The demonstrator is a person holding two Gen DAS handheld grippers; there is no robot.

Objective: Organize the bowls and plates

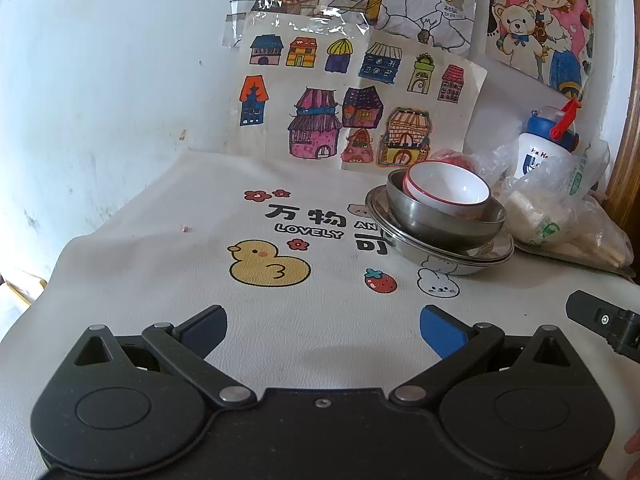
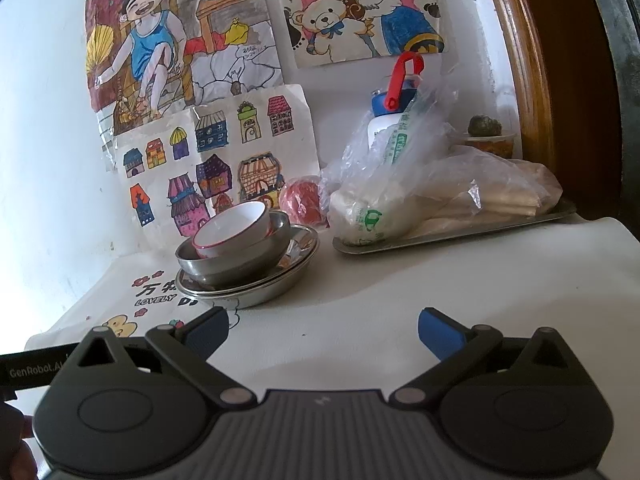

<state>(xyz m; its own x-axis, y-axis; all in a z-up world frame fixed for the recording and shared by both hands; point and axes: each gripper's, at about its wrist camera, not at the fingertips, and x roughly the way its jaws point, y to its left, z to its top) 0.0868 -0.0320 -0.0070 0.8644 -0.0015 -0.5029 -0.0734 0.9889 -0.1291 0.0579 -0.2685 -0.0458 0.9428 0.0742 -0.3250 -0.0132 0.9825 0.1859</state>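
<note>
A white bowl with a red rim [image 1: 450, 192] sits tilted inside a steel bowl [image 1: 444, 226], which stands on stacked steel plates [image 1: 472, 258] at the back right of the table. The same stack shows in the right wrist view: white bowl [image 2: 232, 228], steel bowl [image 2: 240, 262], plates [image 2: 276, 284]. My left gripper [image 1: 323, 330] is open and empty, hovering over the tablecloth well short of the stack. My right gripper [image 2: 323, 330] is open and empty, in front of the stack and slightly right of it.
A cartoon-printed tablecloth [image 1: 240, 216] covers the table. A steel tray [image 2: 452, 232] with plastic-bagged food [image 2: 400, 200] and a blue-capped bottle [image 1: 548, 144] stands right of the stack. A red object [image 2: 302, 198] lies behind it. Drawings hang on the wall [image 1: 100, 80].
</note>
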